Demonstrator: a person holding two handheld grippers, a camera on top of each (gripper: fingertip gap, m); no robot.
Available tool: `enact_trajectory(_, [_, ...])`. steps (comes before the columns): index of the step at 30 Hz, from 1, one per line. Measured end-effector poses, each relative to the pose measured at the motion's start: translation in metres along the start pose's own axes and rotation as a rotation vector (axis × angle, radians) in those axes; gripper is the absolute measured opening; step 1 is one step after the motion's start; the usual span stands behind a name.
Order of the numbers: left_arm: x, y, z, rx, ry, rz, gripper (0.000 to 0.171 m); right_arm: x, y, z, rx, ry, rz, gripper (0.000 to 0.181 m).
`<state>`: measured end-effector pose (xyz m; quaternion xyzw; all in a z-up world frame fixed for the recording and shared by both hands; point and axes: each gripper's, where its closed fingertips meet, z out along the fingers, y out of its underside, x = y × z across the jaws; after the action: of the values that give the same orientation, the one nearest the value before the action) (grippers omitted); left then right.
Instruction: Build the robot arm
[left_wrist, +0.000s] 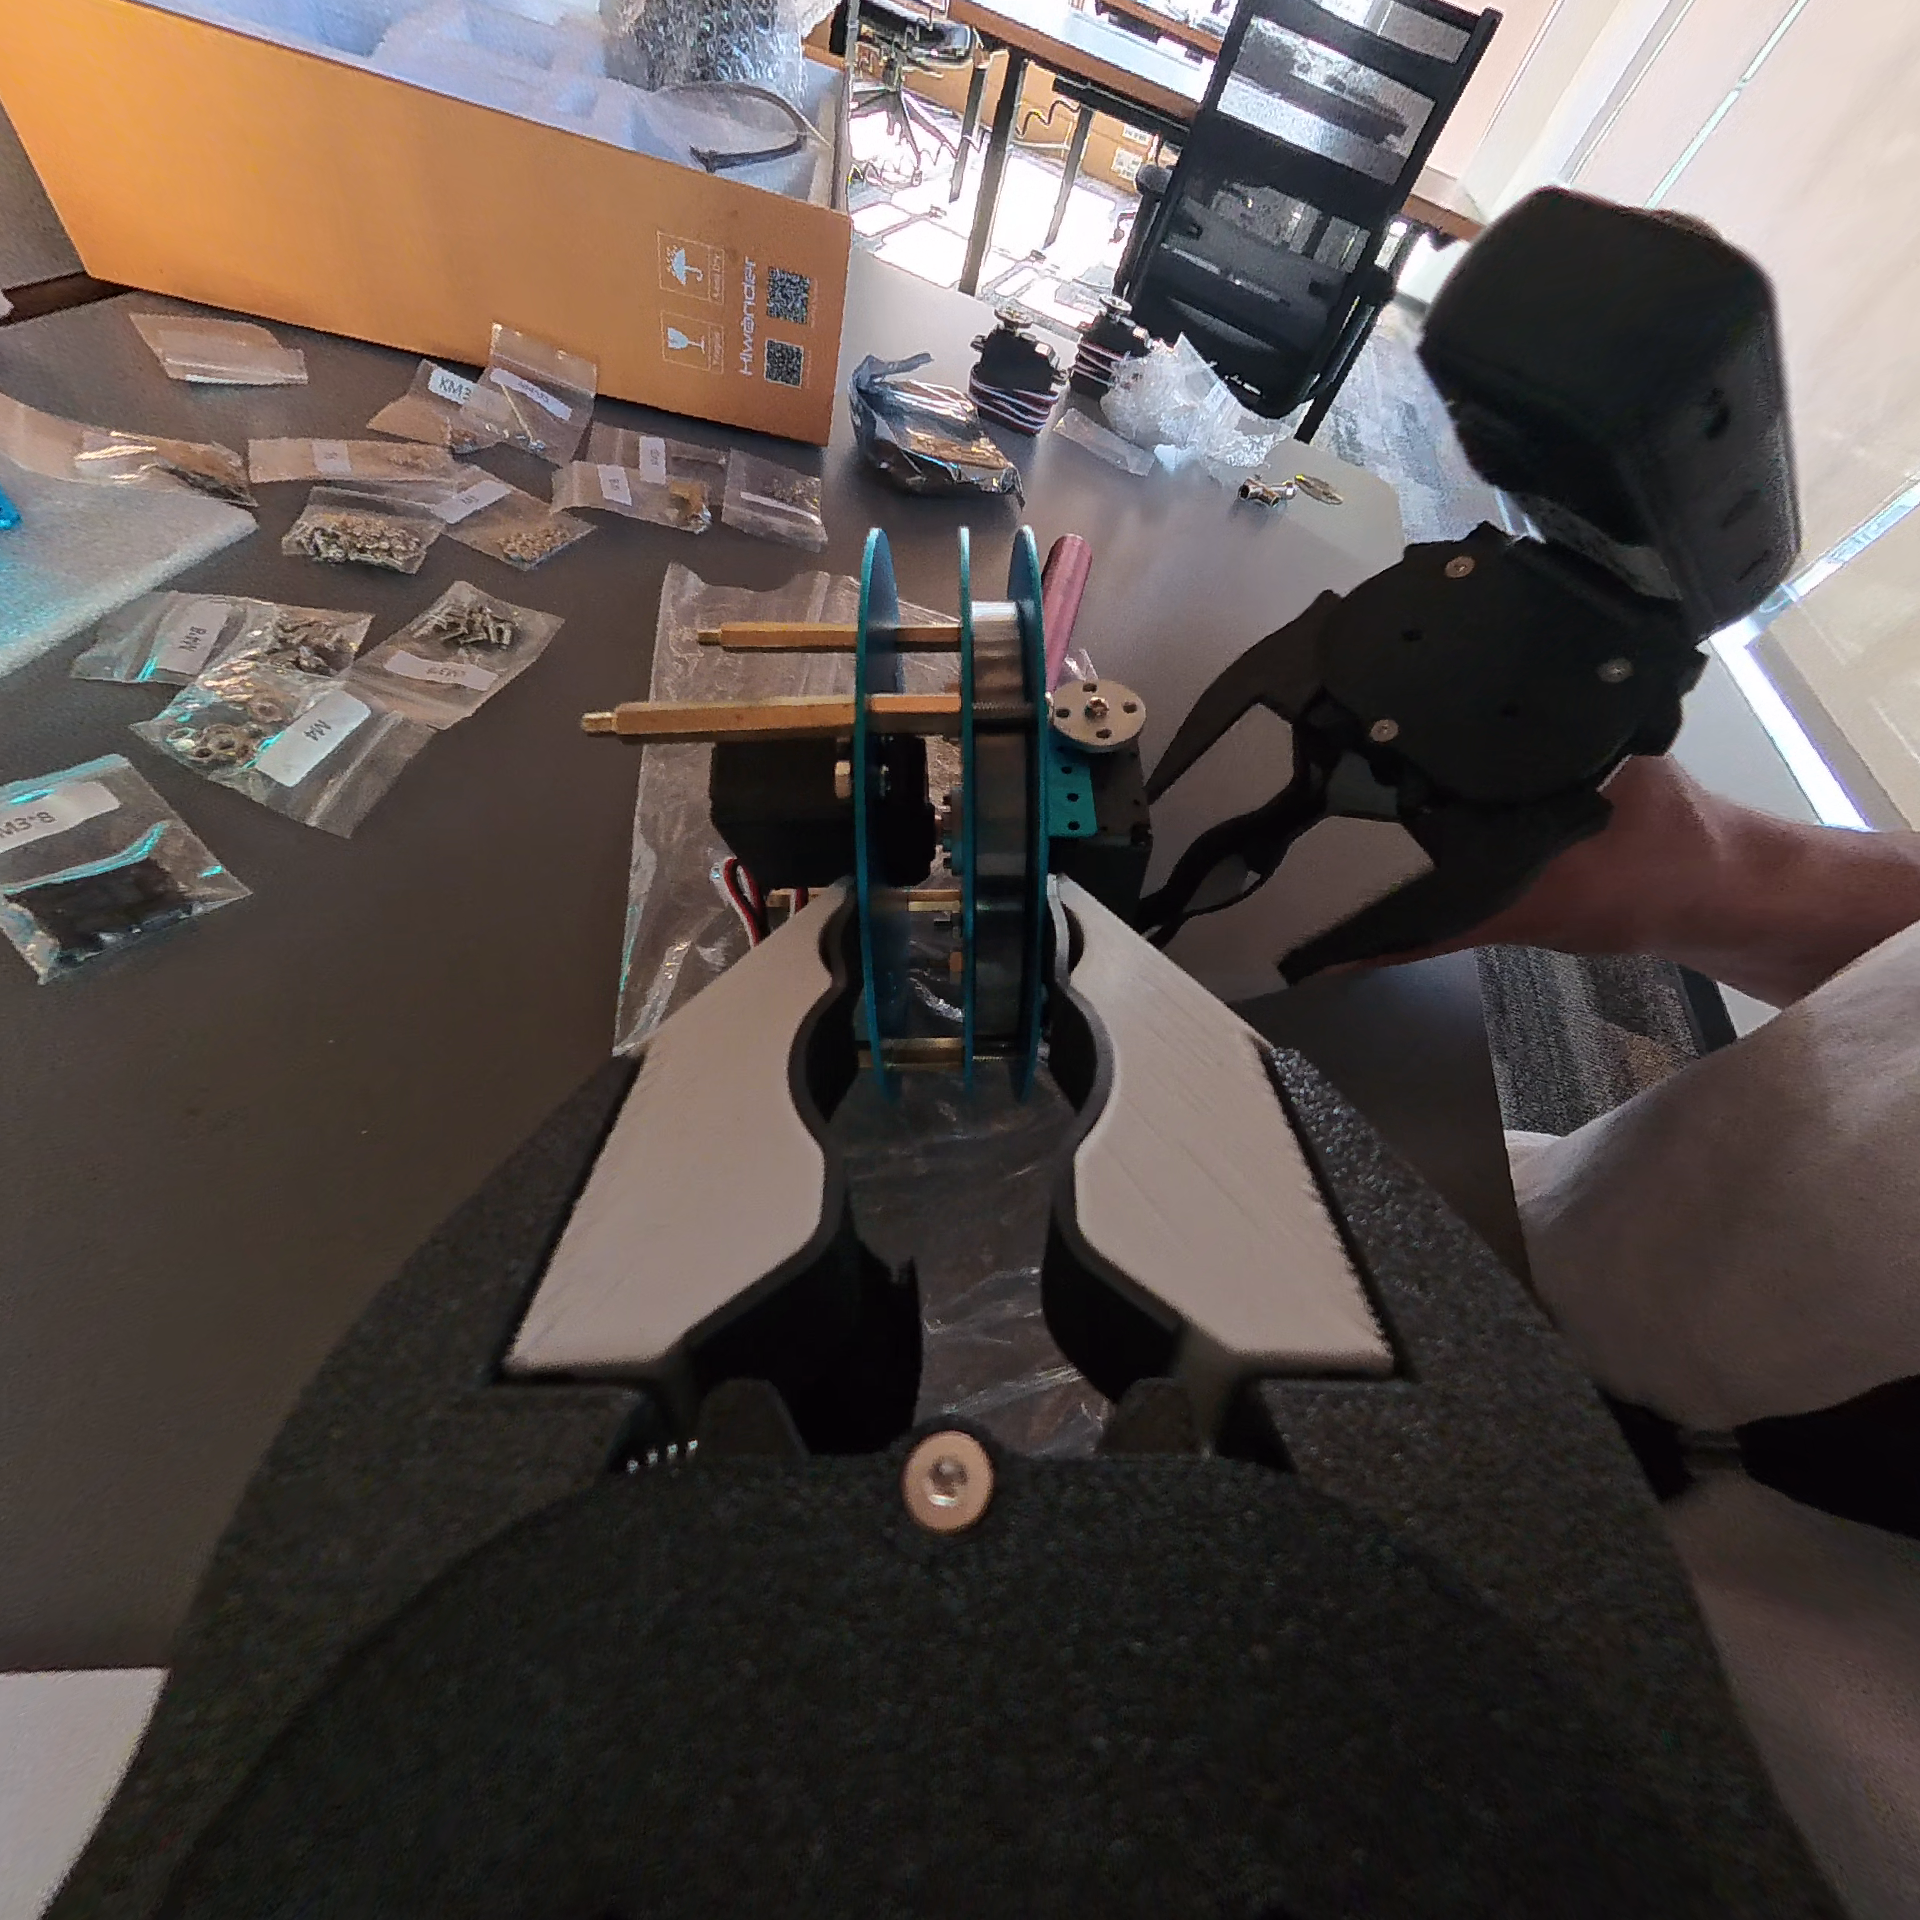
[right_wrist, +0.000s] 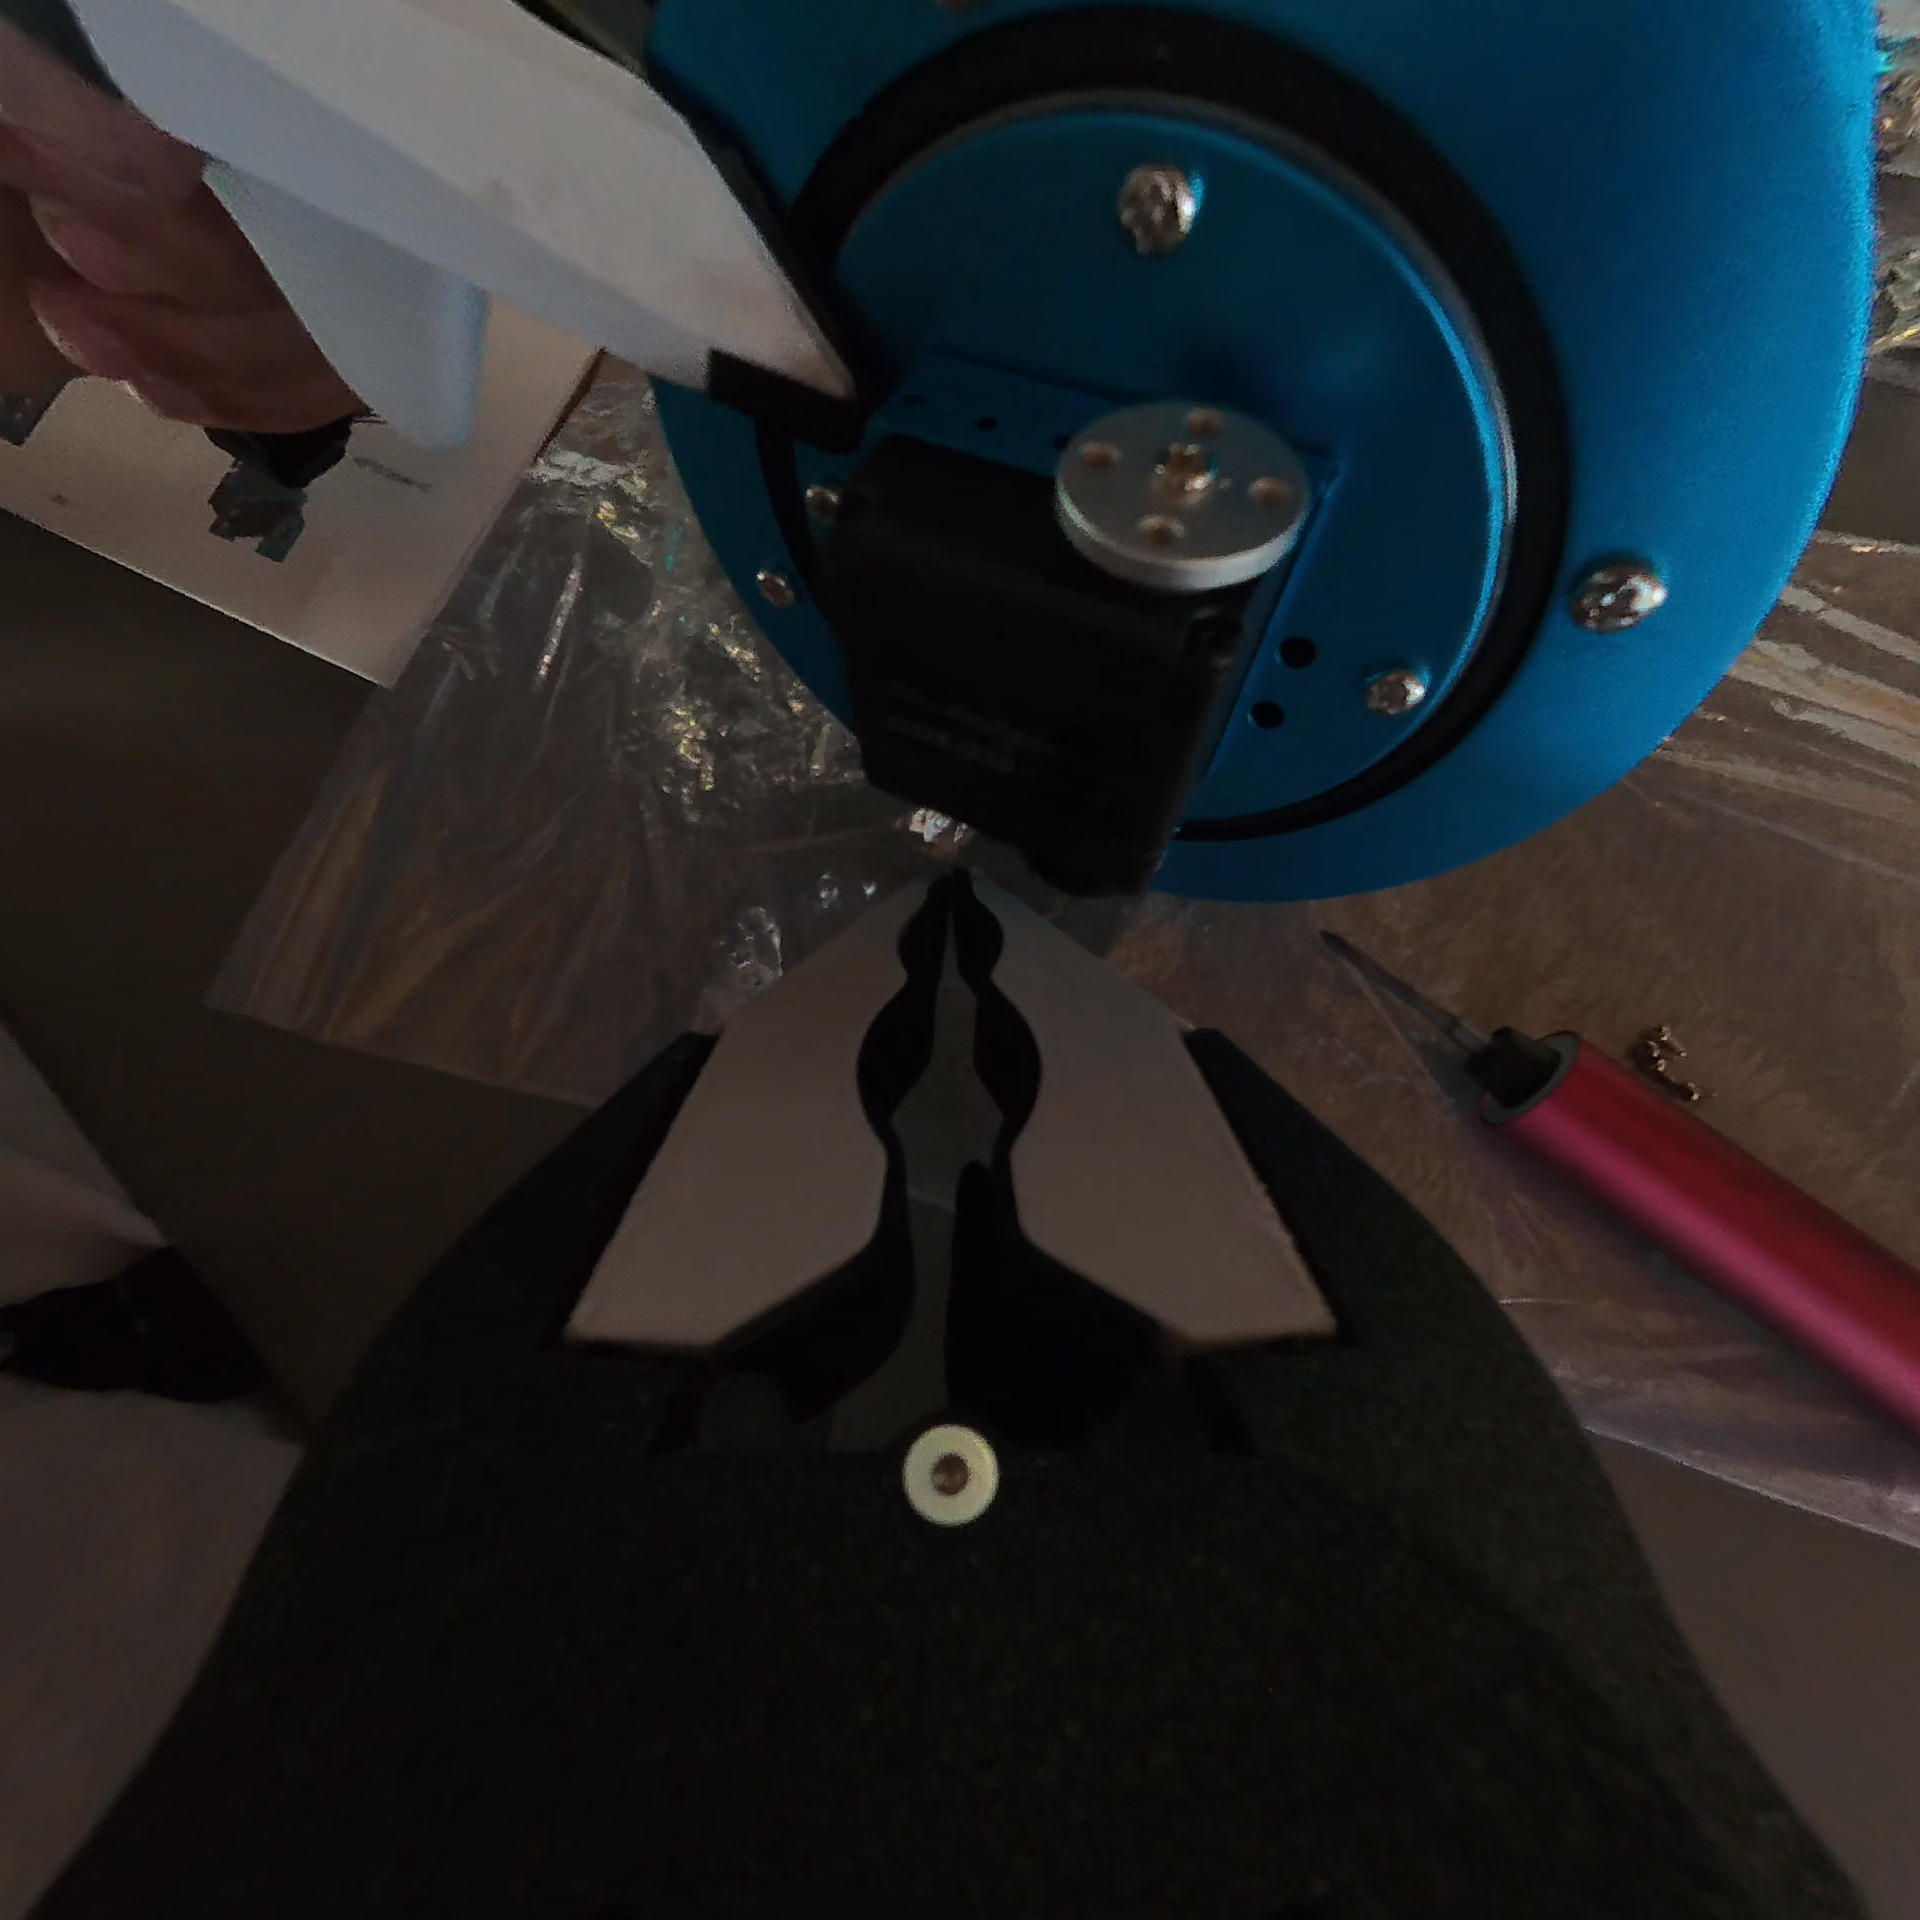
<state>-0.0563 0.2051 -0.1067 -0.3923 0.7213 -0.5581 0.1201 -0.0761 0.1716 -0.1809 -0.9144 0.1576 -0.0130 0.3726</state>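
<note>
- While the left tool (left_wrist: 951, 914) clamps its white fingers (left_wrist: 717, 1101) on the rims of the blue disc assembly (left_wrist: 940, 790), the assembly stands on edge over a clear plastic bag (left_wrist: 686, 790) on the dark counter (left_wrist: 312, 1091).
- Two brass standoffs (left_wrist: 727, 717) project leftward from the discs; a black servo (right_wrist: 1029, 717) with a silver round horn (right_wrist: 1184, 494) sits on the outer disc face.
- The right tool (right_wrist: 954, 883), fingers pressed together on nothing, has its tips just beside the lower corner of the servo.
- A magenta-handled screwdriver (right_wrist: 1704, 1195) lies on the plastic to the right.
- Small bags of screws (left_wrist: 353, 540) and an orange cardboard box (left_wrist: 416, 208) lie farther back.
</note>
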Motion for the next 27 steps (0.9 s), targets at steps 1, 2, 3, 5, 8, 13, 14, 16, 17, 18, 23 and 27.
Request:
enact_trajectory(1, [-0.0001,0.0000,-0.0001,0.000,0.001,-0.002,0.032,-0.0003,-0.0012,-0.0003,0.008,0.006,-0.002,0.000])
enact_trajectory(2, [-0.0003,0.0000,0.0000,0.001,0.001,-0.003,0.032,-0.0004,-0.0017,0.0000,0.011,0.011,-0.002,0.000])
enact_trajectory(3, [-0.0002,-0.0001,0.0001,0.001,0.002,-0.004,0.032,-0.0006,-0.0011,0.0010,0.006,0.011,-0.003,0.000])
enact_trajectory(5, [-0.0003,-0.0001,0.0001,0.001,0.002,-0.004,0.032,0.0007,-0.0025,0.0014,0.009,0.018,-0.002,0.000])
enact_trajectory(8, [-0.0005,0.0001,-0.0001,0.000,0.004,-0.006,0.032,0.0029,-0.0026,0.0018,0.007,0.026,-0.001,0.000])
enact_trajectory(13, [-0.0007,0.0004,-0.0004,0.000,0.006,-0.009,0.032,0.0069,0.0006,0.0018,-0.007,0.049,-0.017,0.001])
enact_trajectory(14, [-0.0007,0.0004,-0.0004,0.000,0.007,-0.009,0.032,0.0068,0.0009,0.0018,-0.008,0.045,-0.013,0.001])
enact_trajectory(16, [-0.0008,0.0004,-0.0003,-0.001,0.007,-0.009,0.032,0.0068,0.0007,0.0020,-0.008,0.037,-0.006,0.000])
enact_trajectory(17, [-0.0007,0.0004,-0.0003,-0.001,0.007,-0.009,0.032,0.0068,0.0005,0.0023,-0.008,0.035,-0.006,0.000])
enact_trajectory(18, [-0.0007,0.0004,-0.0004,-0.001,0.007,-0.009,0.032,0.0069,0.0004,0.0024,-0.009,0.035,-0.007,0.000])
enact_trajectory(23, [-0.0008,0.0005,-0.0005,-0.002,0.007,-0.010,0.032,0.0069,0.0003,0.0027,-0.010,0.027,-0.005,0.000])
enact_trajectory(27, [-0.0008,0.0005,-0.0005,-0.002,0.007,-0.010,0.032,0.0067,-0.0005,0.0036,-0.008,0.013,-0.004,0.000])
